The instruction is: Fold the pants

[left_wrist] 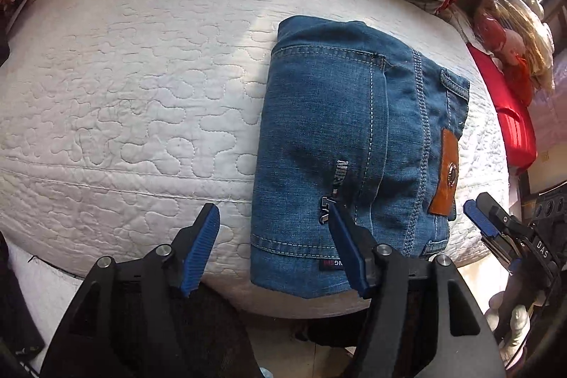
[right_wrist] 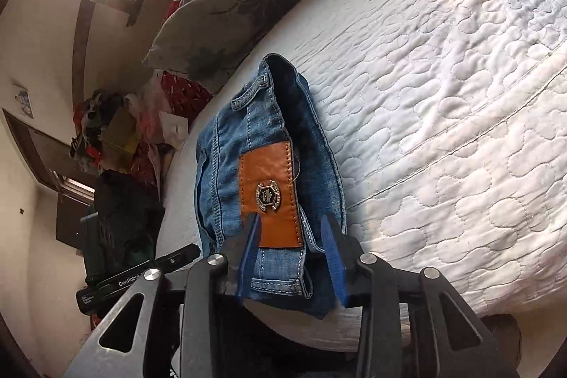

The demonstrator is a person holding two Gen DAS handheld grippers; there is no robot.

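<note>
Folded jeans (left_wrist: 354,144) rest on the bed (left_wrist: 141,94), the fold apparently complete. Left gripper (left_wrist: 273,247) jaws open beside them; right gripper (right_wrist: 294,254) jaws open astride the waistband, needing only withdrawal.

Bare quilt (left_wrist: 124,101) left of folded jeans (left_wrist: 340,144)

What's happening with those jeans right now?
Left gripper open, empty. Right gripper open, straddling jeans' waist end. Jeans folded compact on bed. Nothing in the way.
</note>
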